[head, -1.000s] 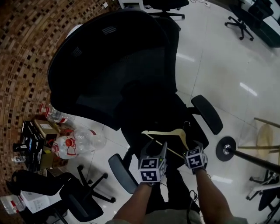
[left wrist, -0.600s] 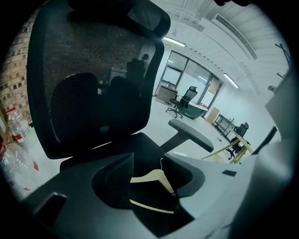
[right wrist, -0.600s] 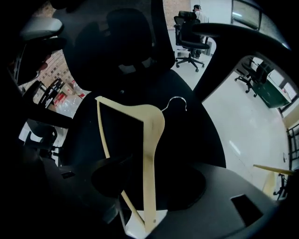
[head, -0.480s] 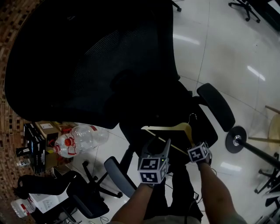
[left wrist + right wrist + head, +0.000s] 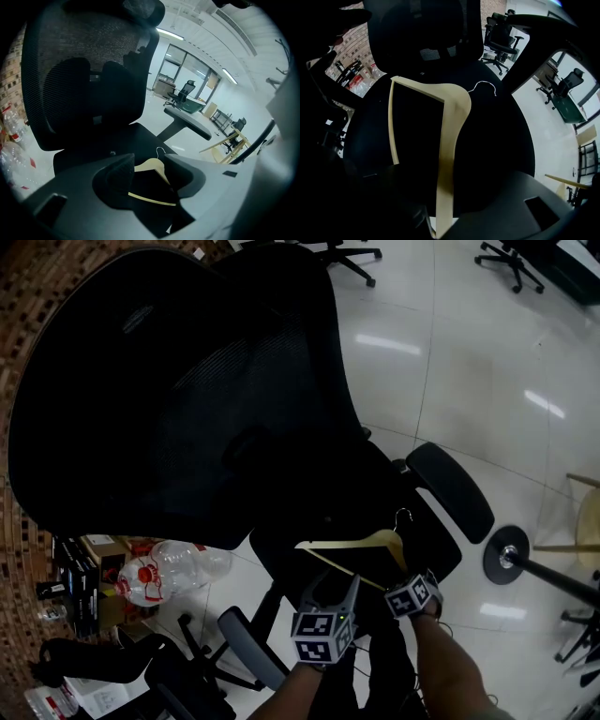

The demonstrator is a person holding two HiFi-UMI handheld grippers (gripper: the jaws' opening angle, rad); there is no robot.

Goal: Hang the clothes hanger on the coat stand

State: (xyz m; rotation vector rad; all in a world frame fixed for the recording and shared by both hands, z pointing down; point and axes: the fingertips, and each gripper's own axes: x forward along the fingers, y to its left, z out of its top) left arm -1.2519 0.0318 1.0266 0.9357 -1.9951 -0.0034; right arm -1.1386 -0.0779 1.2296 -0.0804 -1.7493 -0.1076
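One wooden hanger (image 5: 452,108) is laid flat on the black office chair seat (image 5: 501,122); its near arm is enclosed by the right gripper (image 5: 439,228), jaws just closing, not yet clamped; the left gripper (image 5: 150,164) is held wide open above it

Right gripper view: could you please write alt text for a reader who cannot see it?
A wooden clothes hanger lies on a black office chair seat, one arm running down between the jaws of the right gripper, which have just been closing; contact is unclear in the dark. Its metal hook points upper right.
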